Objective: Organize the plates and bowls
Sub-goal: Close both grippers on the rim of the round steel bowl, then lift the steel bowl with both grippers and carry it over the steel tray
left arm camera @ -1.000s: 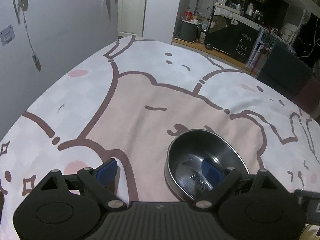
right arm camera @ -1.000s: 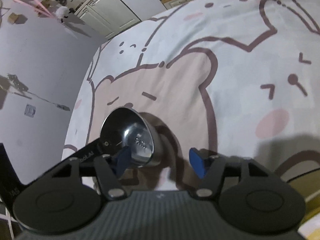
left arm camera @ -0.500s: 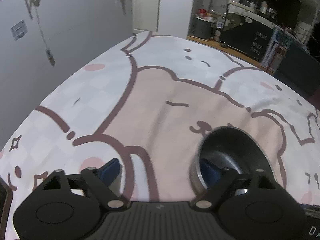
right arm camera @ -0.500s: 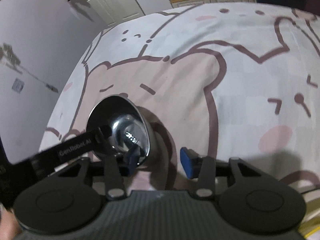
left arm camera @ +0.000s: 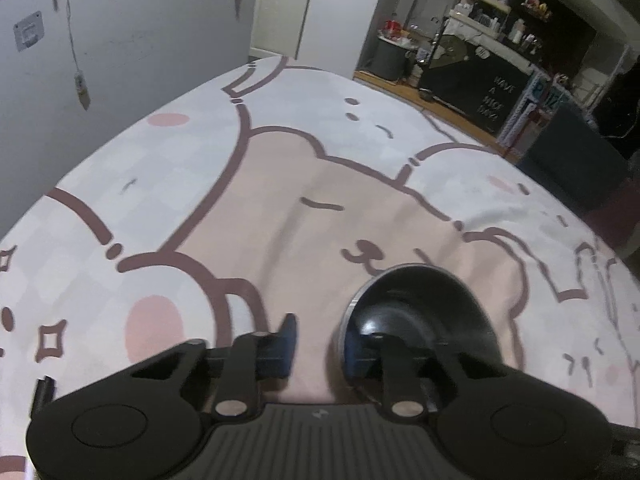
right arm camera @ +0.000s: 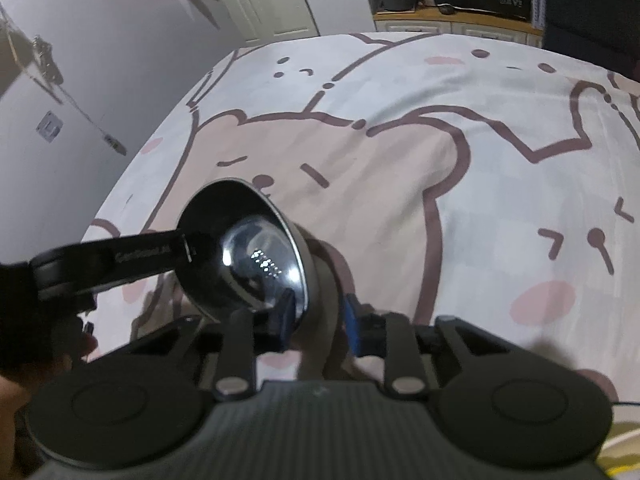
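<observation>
A single steel bowl (left arm camera: 420, 316) is sitting on the cartoon-print cloth (left arm camera: 280, 200), and both tools are meeting it at its rim from opposite sides. The bowl is tipped, with its mouth tilting toward the left side in the right wrist view.

The left gripper (left arm camera: 320, 344) is straddling the rim just ahead of it and slightly to its right: one blue pad is sitting inside the bowl against the wall, while the other pad (left arm camera: 286, 340) is standing clear outside with cloth showing between it and the metal. Its jaws have just been closing, with the rim between them, but they are not yet pinching it.

The right gripper (right arm camera: 316, 316) is taking the rim directly in front of its fingertips, one pad (right arm camera: 285, 316) inside and one pad outside. Its jaws have just been closing too, and they appear to be clamping the wall, though blur makes the outer contact hard to confirm.

The bowl being round, it has no long axis to line up with; what matters is that each tool's finger line is crossing the rim squarely. Both hands are pointing steeply downward, and the left tool's finger is reaching across into the right wrist view. Both are equally near, so the coming lift probably depends on the left jaws finishing their squeeze.
</observation>
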### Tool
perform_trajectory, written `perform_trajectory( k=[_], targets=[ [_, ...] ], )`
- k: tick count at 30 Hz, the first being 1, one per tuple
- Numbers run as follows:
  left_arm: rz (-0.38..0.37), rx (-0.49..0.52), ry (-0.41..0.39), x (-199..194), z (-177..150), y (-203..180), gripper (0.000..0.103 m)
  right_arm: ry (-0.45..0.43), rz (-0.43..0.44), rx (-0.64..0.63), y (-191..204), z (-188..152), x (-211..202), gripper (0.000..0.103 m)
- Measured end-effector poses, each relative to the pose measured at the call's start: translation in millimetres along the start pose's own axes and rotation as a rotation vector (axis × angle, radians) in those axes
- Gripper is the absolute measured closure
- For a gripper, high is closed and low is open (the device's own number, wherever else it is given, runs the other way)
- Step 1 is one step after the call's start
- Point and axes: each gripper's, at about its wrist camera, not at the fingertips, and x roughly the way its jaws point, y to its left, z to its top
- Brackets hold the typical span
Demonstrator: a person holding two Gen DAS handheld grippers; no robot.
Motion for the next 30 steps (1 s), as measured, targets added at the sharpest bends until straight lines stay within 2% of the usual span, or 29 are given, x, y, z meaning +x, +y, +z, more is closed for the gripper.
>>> perform_trajectory(
  k=[2,4,17,23,30],
  targets=[
    [-0.009,0.007,-0.004,-1.4,-1.1,-2.8,0.09,-0.002,0.014,-0.002,0.9,-1.2,-0.8,0.087],
    [-0.021,0.004,-0.006,-2.1,-1.9,-3.8,0.097,-0.008,0.014,-0.021,3.7,-2.6,-1.2,0.089],
    [-0.099,0.008,-0.003,-23.7,-5.8,-18.8,0.094,-0.066,-0.037,-0.049,-3.9,-5.5,-16.4,0.097],
    [-0.156,0.036,-0.065,-56.6,-10.2,-50.8,0.093,-0.125,-0.07,-0.073,-16.5,-6.0,-53.1,0.098],
    [-0.247,0.08,-0.125,-101.5,-23.4,-100.1,0.093,-0.213,-0.112,-0.06,-42.1,-12.2,-118.8,0.098]
  ],
)
